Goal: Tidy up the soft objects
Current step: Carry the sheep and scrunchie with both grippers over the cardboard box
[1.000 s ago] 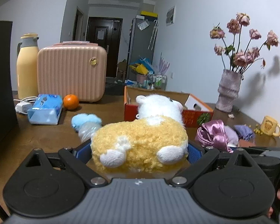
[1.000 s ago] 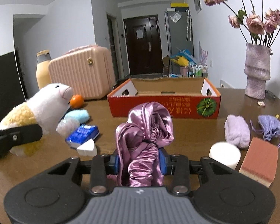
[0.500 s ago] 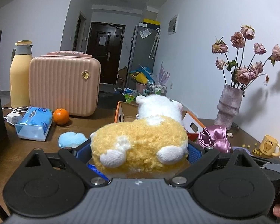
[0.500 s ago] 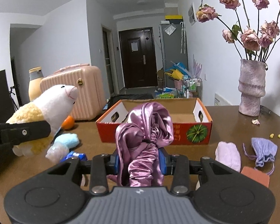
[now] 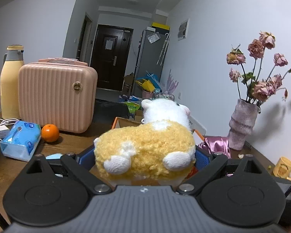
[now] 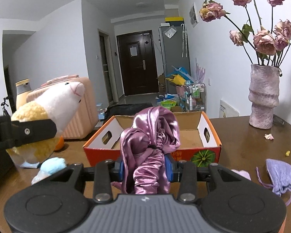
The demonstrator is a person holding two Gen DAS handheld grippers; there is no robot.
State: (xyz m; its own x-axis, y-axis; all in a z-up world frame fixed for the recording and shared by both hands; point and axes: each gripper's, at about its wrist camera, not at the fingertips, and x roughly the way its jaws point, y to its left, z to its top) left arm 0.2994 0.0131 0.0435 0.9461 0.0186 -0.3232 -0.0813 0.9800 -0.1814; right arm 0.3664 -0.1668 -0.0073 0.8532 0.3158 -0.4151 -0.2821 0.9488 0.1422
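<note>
From the left wrist view, the left tool is clamped on a yellow-and-white plush toy, both blue pads pressed into its flanks, the toy lifted off the brown tabletop. Its white head points toward the orange-rimmed cardboard box, mostly hidden behind it. Beside: pink case, orange, tissue pack, vase.

From the right wrist view, the right tool is pinched narrow on a bunched purple satin cloth, held above the tabletop directly in front of the open box, which looks empty as far as visible. The plush hangs at left in the other tool. A light blue puff and a lilac pouch lie loose.

Step in hand, judged: carrying both soft items to the box. Next move calls for clearing the near wall, lowering inside, then opening each tool; the cloth may snag on the pads.
</note>
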